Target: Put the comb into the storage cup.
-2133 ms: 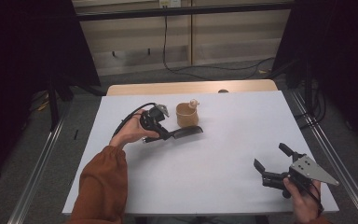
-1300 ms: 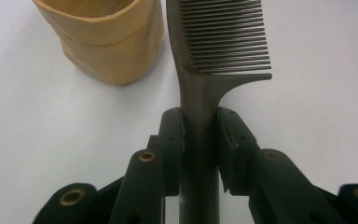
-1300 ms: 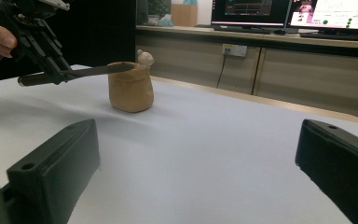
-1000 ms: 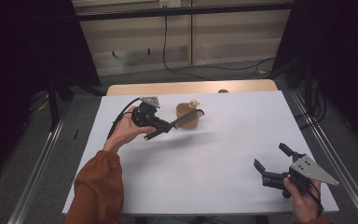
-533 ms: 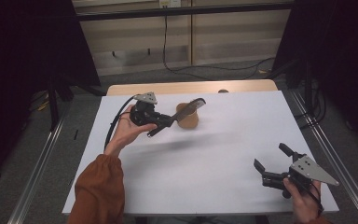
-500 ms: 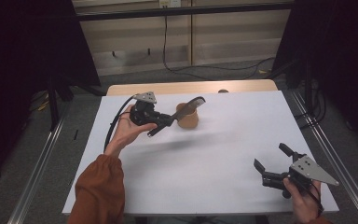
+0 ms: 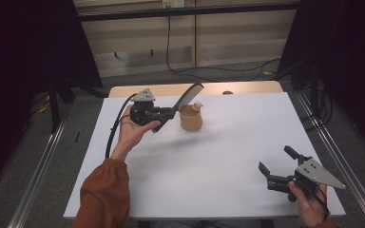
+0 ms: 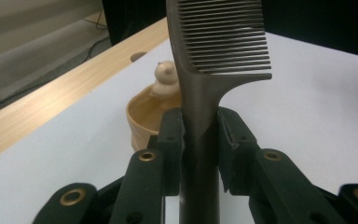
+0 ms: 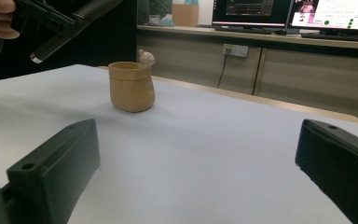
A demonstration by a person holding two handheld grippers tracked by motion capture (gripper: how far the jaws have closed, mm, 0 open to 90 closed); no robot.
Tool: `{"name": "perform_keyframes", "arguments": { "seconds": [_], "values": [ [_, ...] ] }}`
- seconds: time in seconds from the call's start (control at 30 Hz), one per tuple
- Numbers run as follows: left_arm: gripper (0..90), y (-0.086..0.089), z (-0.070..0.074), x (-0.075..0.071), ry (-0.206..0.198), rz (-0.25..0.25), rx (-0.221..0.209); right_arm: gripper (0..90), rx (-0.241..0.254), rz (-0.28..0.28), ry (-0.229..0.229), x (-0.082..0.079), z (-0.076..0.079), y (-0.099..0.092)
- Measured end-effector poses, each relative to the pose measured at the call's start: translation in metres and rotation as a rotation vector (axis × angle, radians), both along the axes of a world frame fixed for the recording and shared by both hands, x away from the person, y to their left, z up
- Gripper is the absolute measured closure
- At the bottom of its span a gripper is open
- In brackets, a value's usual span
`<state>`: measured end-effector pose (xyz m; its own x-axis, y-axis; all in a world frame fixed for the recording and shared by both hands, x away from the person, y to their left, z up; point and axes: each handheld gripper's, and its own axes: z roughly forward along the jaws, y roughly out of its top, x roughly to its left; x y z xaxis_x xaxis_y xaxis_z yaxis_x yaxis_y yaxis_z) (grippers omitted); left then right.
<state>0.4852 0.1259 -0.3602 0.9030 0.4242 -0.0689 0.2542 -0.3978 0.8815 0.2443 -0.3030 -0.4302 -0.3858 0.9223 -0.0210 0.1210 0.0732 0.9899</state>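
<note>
My left gripper [image 7: 164, 115] is shut on the handle of a dark comb [image 7: 185, 99], held in the air left of a tan cup [image 7: 190, 118] with a small animal figure on its rim. The comb slants up and to the right, its toothed end above the cup's left rim. In the left gripper view the comb [image 8: 214, 51] stands between the pads [image 8: 172, 140], teeth at the top, with the cup [image 8: 144, 116] behind. My right gripper [image 7: 276, 166] rests near the table's front right corner, open and holding nothing. The right gripper view looks across the table at the cup [image 9: 131, 86].
A white sheet [image 7: 228, 156] covers the table, with a wooden strip [image 7: 247, 88] along its far edge. Metal rails [image 7: 332, 156] run along both sides. Monitors [image 9: 307, 14] and a low cabinet stand beyond the table in the right gripper view.
My left gripper has lifted the comb from table level and tilted its toothed end upward, above the cup's left rim. The right gripper has not moved.
</note>
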Motion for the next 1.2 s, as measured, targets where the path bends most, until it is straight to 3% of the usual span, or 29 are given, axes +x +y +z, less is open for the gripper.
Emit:
{"name": "perform_keyframes", "arguments": {
  "seconds": [0.47,0.87,1.1,1.2],
  "values": [
    [73.0,-0.0009,0.0004,-0.0003,-0.087,0.092,-0.11,0.0,0.002,0.002,0.001,0.0,-0.0001,0.0],
    [72.9,-0.0011,0.0024,0.0013,-0.103,0.148,-0.203,0.0,0.001,0.002,-0.002,0.0,0.0,0.0],
    [72.9,-0.0067,-0.0016,0.0048,-0.107,0.141,-0.262,0.0,0.002,0.001,-0.002,-0.0001,0.0,0.0],
    [72.9,-0.0081,-0.0019,0.0066,-0.113,0.151,-0.265,0.0,0.003,0.002,-0.003,-0.0001,0.0,0.0]
  ]
}}
